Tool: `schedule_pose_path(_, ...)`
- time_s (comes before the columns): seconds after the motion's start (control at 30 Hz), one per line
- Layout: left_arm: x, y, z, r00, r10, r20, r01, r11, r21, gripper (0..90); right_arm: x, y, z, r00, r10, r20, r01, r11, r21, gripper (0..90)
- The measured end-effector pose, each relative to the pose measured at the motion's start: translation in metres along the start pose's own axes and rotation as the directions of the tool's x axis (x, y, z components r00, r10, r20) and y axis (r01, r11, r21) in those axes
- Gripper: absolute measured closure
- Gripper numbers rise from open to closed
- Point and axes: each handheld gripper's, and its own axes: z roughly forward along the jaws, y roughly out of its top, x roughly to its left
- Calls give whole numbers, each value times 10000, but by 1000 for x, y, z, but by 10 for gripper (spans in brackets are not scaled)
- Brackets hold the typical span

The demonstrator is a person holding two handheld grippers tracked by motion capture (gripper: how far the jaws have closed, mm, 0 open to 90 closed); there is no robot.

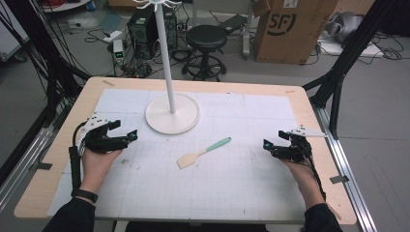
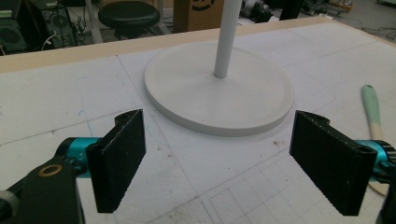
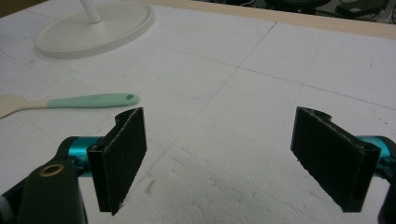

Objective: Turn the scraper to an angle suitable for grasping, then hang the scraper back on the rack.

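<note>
Spatula (image 1: 203, 152) flat on the worktop (image 1: 241, 193) just in front of the white stand (image 1: 172, 113), left tool (image 1: 126, 131) and right tool (image 1: 273, 143) either side of it, both jaws wide, holding nothing

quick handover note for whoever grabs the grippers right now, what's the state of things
Left gripper: open, empty, resting at the left side of the mat, aimed at the stand's base.
Right gripper: open, empty, resting at the right side of the mat.
Spatula: lies flat mid-mat between the grippers, mint handle pointing up-right, pale blade toward the person. Nothing touches it.
White stand: upright behind the spatula, round base on the mat, apart from it.
Done: nothing visible yet.
Left: probably pick up the spatula; the right gripper's view has its handle in sight.
</note>
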Motion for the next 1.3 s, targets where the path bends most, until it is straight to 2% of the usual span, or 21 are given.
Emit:
schedule_pose_path(0.07, 1, 0, -1, 9999, -145, 70, 145, 9999, -15, 190, -1, -1, 0, 10000, -49, 32, 49, 10000, 86, 175)
schedule_pose_path(0.17, 0, 0, -1, 9995, -63, 299, 65, 10000, -55, 182, 0, -1, 1, 9999, -107, 41, 106, 9997, 203, 175)
schedule_pose_path(0.23, -3, 1, -1, 9990, 136, 414, -133, 9999, -60, 182, 1, -1, 2, 9997, -224, 62, 222, 9995, 244, 175)
schedule_pose_path(0.47, -5, 1, 2, 9979, 125, 641, -121, 9999, -57, 185, 3, -2, 3, 9990, -442, 18, 440, 9981, 441, 176)
schedule_pose_path(0.8, -4, 1, 1, 9981, -49, 606, 57, 9999, -141, 186, 2, -4, 1, 9987, -496, 83, 491, 9974, 529, 175)
schedule_pose_path(0.97, -9, 5, 2, 9975, 244, 663, -228, 9994, -256, 184, 2, -4, 1, 9986, -528, 93, 522, 9971, 545, 176)
schedule_pose_path(1.1, -17, 7, 6, 9946, 270, 1001, -252, 9995, -198, 184, 4, -5, 1, 9978, -654, 60, 649, 9958, 642, 175)
schedule_pose_path(1.23, -30, 12, 12, 9878, 441, 1494, -410, 9989, -238, 184, 5, -5, 2, 9974, -712, 64, 706, 9952, 682, 176)
schedule_pose_path(1.27, -37, 15, 15, 9833, 465, 1758, -431, 9988, -226, 185, 6, -5, 3, 9969, -782, 70, 774, 9944, 722, 176)
schedule_pose_path(1.3, -37, 15, 15, 9833, 465, 1758, -431, 9988, -226, 184, 6, -5, 3, 9970, -767, 61, 761, 9943, 751, 176)
